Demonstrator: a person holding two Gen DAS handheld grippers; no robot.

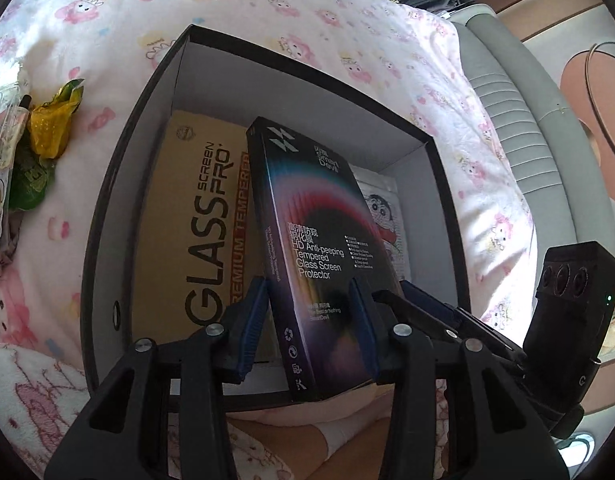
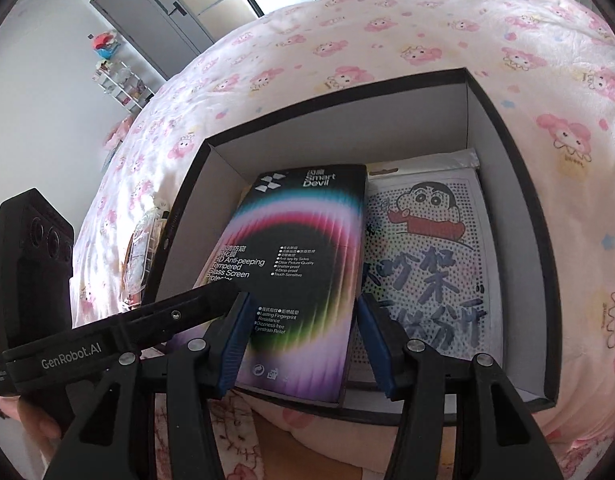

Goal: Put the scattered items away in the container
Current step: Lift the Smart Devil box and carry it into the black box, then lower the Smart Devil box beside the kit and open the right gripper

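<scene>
The black-rimmed, white-walled cardboard container (image 1: 179, 92) sits on the pink cartoon-print bedsheet (image 1: 307, 12), already holding a tan "Glass Screen Pro" carton (image 1: 195, 216) and a white cartoon-boy dot-art pack (image 2: 427, 248). The black rainbow-swirl screen-protector box (image 1: 319, 248) is over the container's near half, tilted on edge between those two. The left gripper (image 1: 311, 320) has its blue pads against both faces of that box, closed down to its thickness. The right gripper (image 2: 303, 340) stands spread wider than the box, its pads beside the edges; whether either pad touches is hard to judge through the fisheye.

To finish well, I would tip the box toward 9 o'clock until it lies flat on the tan carton, ease it down, then let go, keeping the right fingers off the dot-art pack.

Only the left wrist view shows what remains outside: a crumpled gold and green foil snack wrapper (image 1: 53, 120) at 9 o'clock, with clear-packaged oddments beyond it. Only the right wrist view shows the dot-art pack whole, and the box's printed face square-on.
</scene>
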